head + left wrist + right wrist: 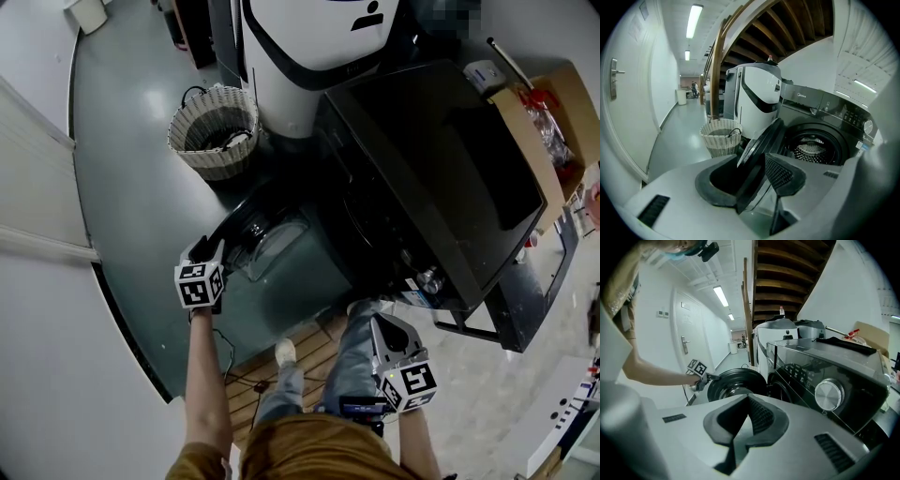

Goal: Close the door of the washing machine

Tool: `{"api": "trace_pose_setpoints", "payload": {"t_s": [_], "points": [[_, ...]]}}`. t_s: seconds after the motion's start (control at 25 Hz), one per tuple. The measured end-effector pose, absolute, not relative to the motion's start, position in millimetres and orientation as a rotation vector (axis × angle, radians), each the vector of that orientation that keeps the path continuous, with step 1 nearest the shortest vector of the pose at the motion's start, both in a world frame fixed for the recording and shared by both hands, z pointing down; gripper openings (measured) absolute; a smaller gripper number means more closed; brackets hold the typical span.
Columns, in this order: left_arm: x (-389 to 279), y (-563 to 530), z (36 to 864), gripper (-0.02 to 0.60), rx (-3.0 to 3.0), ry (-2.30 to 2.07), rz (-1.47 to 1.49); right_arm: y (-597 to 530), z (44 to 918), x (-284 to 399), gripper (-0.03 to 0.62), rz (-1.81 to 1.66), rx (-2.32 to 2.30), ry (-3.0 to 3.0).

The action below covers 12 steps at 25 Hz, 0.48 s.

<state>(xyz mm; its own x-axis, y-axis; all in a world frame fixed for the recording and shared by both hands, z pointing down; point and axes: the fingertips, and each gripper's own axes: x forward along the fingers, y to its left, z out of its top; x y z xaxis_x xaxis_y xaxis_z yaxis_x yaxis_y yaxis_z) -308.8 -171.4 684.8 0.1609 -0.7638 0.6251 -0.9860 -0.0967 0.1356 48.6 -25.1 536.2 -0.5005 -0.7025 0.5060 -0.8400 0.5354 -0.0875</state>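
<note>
Black washing machine door (251, 225), whitish basket (217, 161).

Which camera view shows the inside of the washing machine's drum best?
The left gripper view: it looks into the open drum, whose perforated wall shows. The right gripper view shows only a dark edge of the opening beside the door. The head view looks down on the washing machine from above, hiding the drum.

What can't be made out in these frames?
- Drum, lower part: left gripper view, behind the door and the left gripper.
- Control panel print: right gripper view, too small.
- Drum opening: head view, hidden under the washing machine top.
- Basket contents: head view, dark, too small.
</note>
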Motion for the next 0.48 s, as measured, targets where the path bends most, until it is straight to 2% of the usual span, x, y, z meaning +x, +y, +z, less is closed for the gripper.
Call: {"api": "trace_pose_setpoints", "payload": {"t_s": [0.48], "points": [[-282,-148,686,0.187,1.931,-1.606,0.624,-15,521,57,0.012,0.452,1.314,-2.377]]}}
